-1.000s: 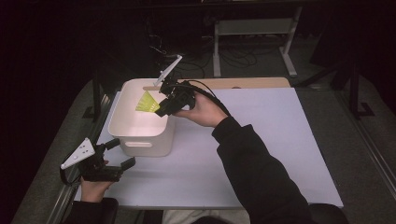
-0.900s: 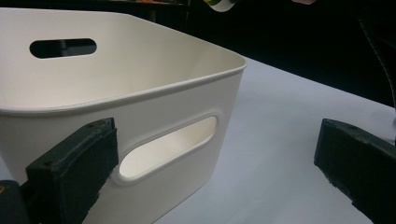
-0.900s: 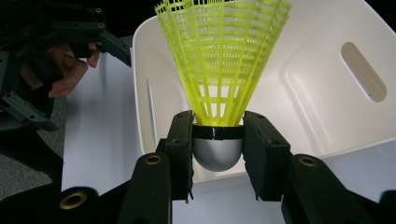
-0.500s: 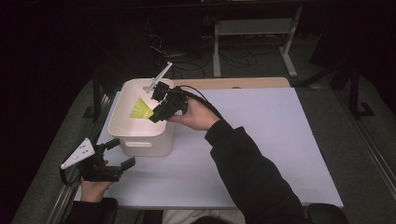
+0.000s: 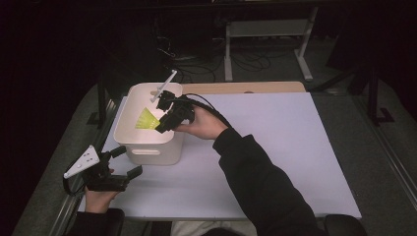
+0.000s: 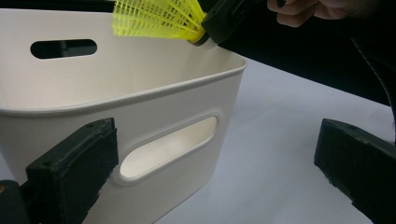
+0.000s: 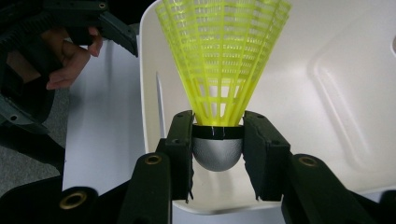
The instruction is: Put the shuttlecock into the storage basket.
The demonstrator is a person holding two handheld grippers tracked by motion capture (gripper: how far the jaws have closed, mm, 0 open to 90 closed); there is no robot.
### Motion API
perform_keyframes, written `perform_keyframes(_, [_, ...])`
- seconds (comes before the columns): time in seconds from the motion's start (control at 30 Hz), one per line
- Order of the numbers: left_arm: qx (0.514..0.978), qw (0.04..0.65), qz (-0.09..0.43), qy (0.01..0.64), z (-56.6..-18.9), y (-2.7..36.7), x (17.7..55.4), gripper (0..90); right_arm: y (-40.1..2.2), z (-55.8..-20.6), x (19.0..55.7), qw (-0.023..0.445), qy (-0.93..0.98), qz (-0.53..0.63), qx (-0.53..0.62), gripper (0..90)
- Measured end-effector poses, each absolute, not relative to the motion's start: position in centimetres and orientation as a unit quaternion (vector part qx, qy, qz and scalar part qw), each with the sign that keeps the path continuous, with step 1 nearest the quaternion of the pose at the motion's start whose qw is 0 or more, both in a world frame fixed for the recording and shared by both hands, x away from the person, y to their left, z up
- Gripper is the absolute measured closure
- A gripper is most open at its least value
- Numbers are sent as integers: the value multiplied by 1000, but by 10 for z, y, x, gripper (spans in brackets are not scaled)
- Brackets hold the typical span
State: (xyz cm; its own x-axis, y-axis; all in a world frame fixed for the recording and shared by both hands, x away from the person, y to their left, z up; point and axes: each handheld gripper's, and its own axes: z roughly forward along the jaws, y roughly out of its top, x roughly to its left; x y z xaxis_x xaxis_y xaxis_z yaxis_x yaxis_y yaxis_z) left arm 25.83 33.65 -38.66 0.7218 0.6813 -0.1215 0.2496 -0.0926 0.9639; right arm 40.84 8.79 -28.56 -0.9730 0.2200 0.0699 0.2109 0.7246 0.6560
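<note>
the yellow shuttlecock (image 7: 223, 60) sat clamped between the right gripper (image 7: 218, 149) jaws, which pressed on either side of its silver cork base, the mesh skirt fanning away from the jaws. it hung over the open mouth of the white bin (image 5: 147, 147), skirt pointing into the bin's hollow, and in the left gripper view the shuttlecock (image 6: 156, 18) hung just above the near rim of the bin (image 6: 140, 93); whether it touched the inner wall could not be told from these angles. beyond the jaws lay the bin's bare white floor. the left gripper (image 5: 125, 164) rested low on the white table sheet (image 5: 275, 147), just short of the bin's handled wall, jaws spread apart with nothing gripped, one jaw seemingly close against the bin's side.
</note>
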Motion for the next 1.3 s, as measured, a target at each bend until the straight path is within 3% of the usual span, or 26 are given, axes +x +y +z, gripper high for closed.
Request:
perform_keyframes(0.67, [715,592,182,323,-386,336,258,0,100,-307,412,-10,937,329,117,617])
perform_keyframes(0.73, [715,592,181,323,-386,336,258,0,100,-308,412,-11,936,330,119,526])
perform_keyframes(0.9, [716,592,180,323,-387,336,258,0,98,-306,413,-10,934,336,122,437])
perform_keyframes(1.1, [716,592,180,323,-386,337,258,0,98,-307,413,34,935,324,140,209])
perform_keyframes(1.13, [716,592,180,323,-386,337,258,0,98,-307,413,34,935,324,140,209])
perform_keyframes(1.17, [715,594,178,323,-386,336,258,0,94,-305,414,40,930,332,152,137])
perform_keyframes(1.3, [715,594,177,323,-386,336,258,0,91,-303,415,38,927,342,150,111])
